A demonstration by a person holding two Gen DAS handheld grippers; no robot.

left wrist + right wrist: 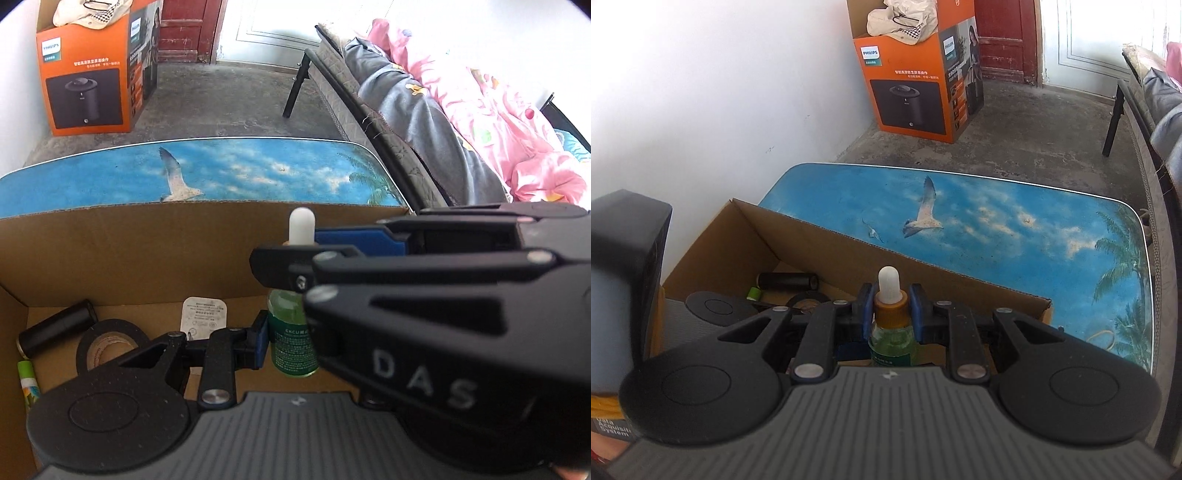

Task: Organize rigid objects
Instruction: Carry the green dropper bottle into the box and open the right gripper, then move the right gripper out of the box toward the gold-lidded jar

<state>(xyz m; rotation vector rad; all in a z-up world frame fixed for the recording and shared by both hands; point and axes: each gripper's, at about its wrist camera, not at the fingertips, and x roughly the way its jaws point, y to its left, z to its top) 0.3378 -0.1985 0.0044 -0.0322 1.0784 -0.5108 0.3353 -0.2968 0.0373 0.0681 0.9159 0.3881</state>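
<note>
Right wrist view: the right gripper (892, 308) is clamped on the green dropper bottle (892, 332) by its orange collar, keeping it upright over the cardboard box (827, 254). Left gripper (258, 341) waits low inside, nearly closed and empty, beside the tape roll (110, 341).

One dropper bottle (891, 325), one tape roll (110, 345), one black cylinder (57, 334).
</note>
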